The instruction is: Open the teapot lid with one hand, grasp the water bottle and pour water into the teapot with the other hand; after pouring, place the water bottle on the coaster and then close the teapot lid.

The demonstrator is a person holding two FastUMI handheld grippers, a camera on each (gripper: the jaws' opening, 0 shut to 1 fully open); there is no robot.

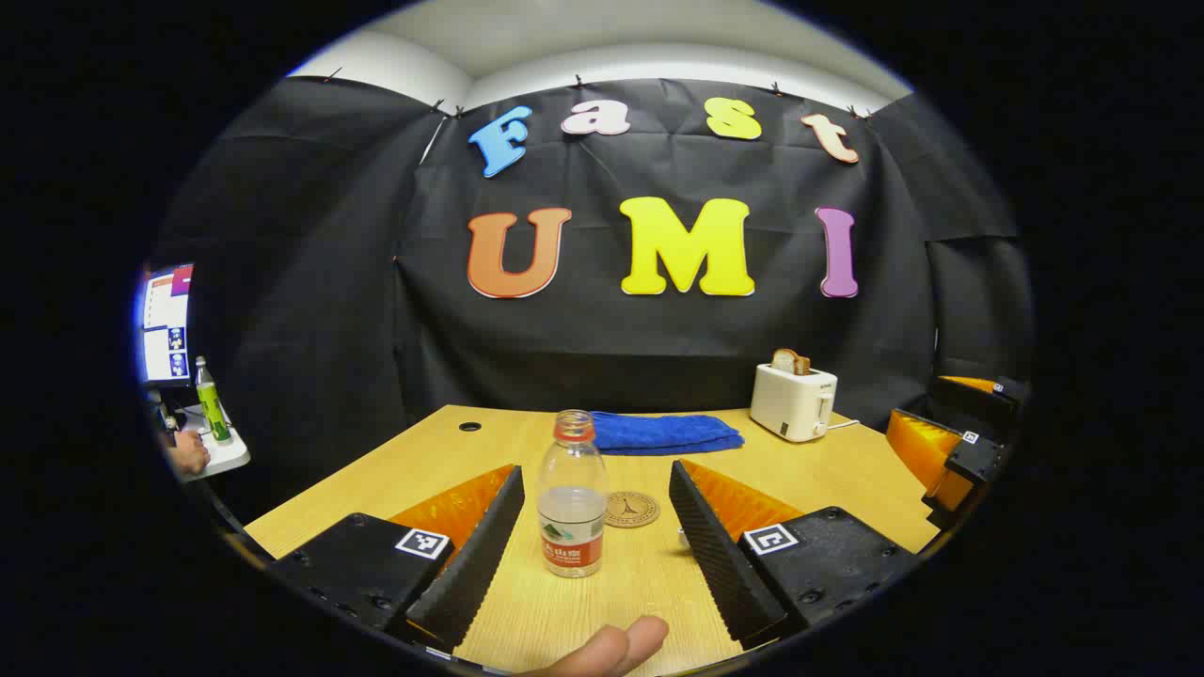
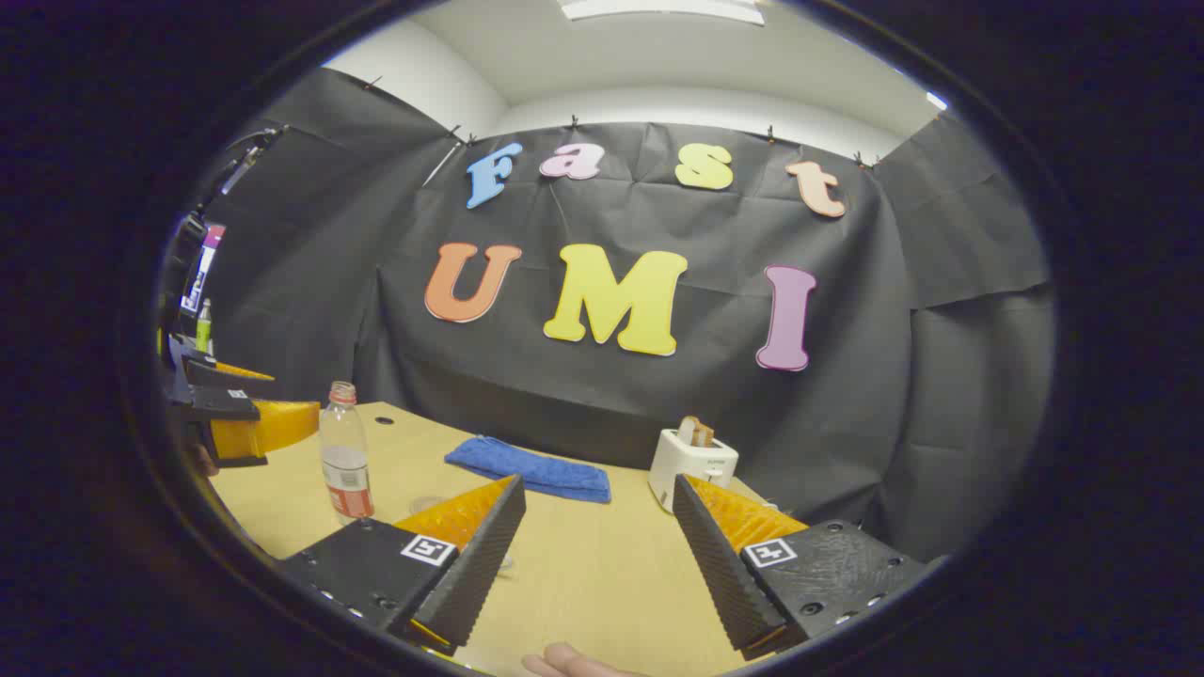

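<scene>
Hovering low over the wooden table (image 1: 828,461), the left gripper (image 1: 583,541) points level toward the booth's back wall, jaws spread wide and gripping nothing; the water bottle (image 1: 571,508) stands upright on the table between the two fingers, clear of both, partly filled, cap on. A fingertip (image 1: 611,649) of the holding hand pokes in at the bottom edge, rest of the hand cut off. Round coaster (image 1: 631,509) lies flat just behind and right of the bottle, bare. Folded blue cloth (image 1: 663,433) sits farther back, white toaster (image 1: 793,402) with a slice of bread to its right. A small pale bit shows just beside the left gripper's right finger, too hidden to identify. In the right gripper view, the right gripper (image 2: 597,550) is also held level above the table, jaws wide apart, empty; a bit of finger (image 2: 564,663) shows at the bottom edge. The bottle (image 2: 345,465) stands at left there, beyond that gripper's left finger, with the other gripper (image 2: 235,418) near it at the frame edge, mostly cut off. A clear glassy shape sits behind the right gripper's left finger, mostly blocked; cannot tell if that is the teapot. At far left in the left gripper view, a side desk with a green bottle (image 1: 213,404), a screen and someone's hand, small and distorted.
</scene>
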